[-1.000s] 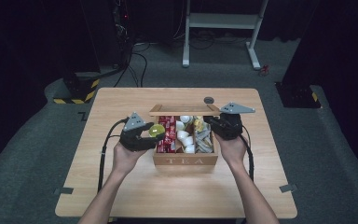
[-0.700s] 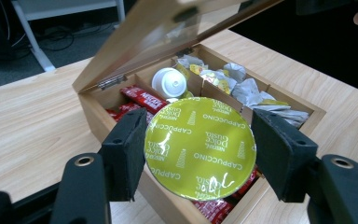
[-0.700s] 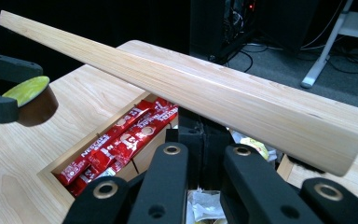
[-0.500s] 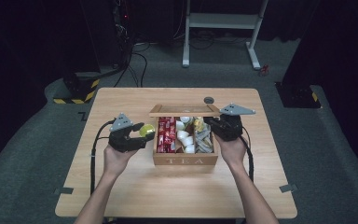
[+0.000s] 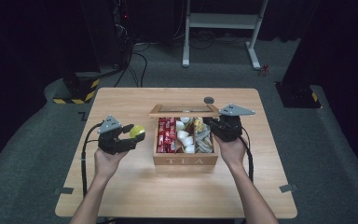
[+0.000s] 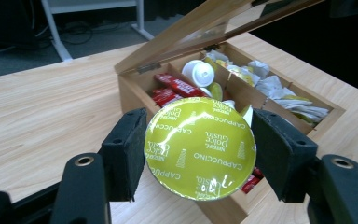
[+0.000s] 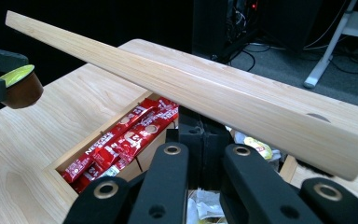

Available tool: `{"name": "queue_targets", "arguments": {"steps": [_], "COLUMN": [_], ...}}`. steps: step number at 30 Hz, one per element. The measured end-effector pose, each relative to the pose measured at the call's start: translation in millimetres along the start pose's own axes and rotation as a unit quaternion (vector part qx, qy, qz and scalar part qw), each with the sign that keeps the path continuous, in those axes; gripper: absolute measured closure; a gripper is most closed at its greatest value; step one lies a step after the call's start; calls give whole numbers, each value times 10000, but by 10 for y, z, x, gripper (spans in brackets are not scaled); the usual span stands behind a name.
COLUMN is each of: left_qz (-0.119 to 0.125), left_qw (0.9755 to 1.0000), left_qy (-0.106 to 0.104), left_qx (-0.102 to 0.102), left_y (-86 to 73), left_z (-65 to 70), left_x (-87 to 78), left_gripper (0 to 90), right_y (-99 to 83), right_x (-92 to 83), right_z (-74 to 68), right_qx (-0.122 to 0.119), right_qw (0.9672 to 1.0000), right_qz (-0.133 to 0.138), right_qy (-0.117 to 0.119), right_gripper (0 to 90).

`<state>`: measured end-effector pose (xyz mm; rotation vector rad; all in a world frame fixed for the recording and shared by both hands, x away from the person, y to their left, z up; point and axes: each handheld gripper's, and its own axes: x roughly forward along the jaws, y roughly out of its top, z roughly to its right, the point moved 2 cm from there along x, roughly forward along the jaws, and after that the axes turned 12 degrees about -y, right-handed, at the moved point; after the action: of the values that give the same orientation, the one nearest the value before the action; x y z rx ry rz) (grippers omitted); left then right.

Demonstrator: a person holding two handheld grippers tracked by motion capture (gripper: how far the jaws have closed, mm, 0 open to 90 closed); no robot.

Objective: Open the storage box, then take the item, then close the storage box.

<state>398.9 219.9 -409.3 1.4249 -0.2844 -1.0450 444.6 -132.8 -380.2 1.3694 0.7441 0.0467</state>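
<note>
Left gripper (image 6: 198, 149) clamps a lime-green foil-topped coffee capsule (image 6: 199, 147) left of the wooden tea box (image 5: 184, 161); light, crushable, best held by its rim. Right gripper (image 7: 203, 140) seemingly pinches the hinged lid (image 7: 191, 88).

Capsule (image 6: 199, 147): glossy foil lid. Tea box (image 5: 184, 160), table (image 5: 121, 186): matt pale wood. Sachets (image 7: 121, 144): shiny red.

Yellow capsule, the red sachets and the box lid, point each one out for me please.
yellow capsule (image 6: 199, 147), left gripper view, on its foil top.
red sachets (image 7: 121, 144), right gripper view, mid-stack.
box lid (image 7: 191, 86), right gripper view, on its wooden frame.
</note>
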Motion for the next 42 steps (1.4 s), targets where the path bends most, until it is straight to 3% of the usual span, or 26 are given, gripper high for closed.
{"name": "queue_targets", "arguments": {"steps": [8, 13, 26, 42], "left_qz": [22, -57, -144, -158], "left_qw": [9997, 9996, 9981, 9951], "left_qy": [156, 246, 490, 765], "left_qx": [-193, -154, -338, -605], "left_y": [-91, -131, -318, -600], "left_z": [-104, -144, -288, -464], "left_x": [-91, -105, -142, -60], "left_gripper": [384, 384, 384, 384], "right_y": [-10, -30, -91, -176], "right_x": [4, 4, 0, -7], "right_z": [-1, -5, -20, -43], "right_qx": [3, 33, 35, -46], "right_qw": [10000, 10000, 10000, 9999], "right_qz": [-4, 35, -25, -66], "right_qy": [27, 30, 62, 61], "right_gripper": [897, 897, 897, 897]}}
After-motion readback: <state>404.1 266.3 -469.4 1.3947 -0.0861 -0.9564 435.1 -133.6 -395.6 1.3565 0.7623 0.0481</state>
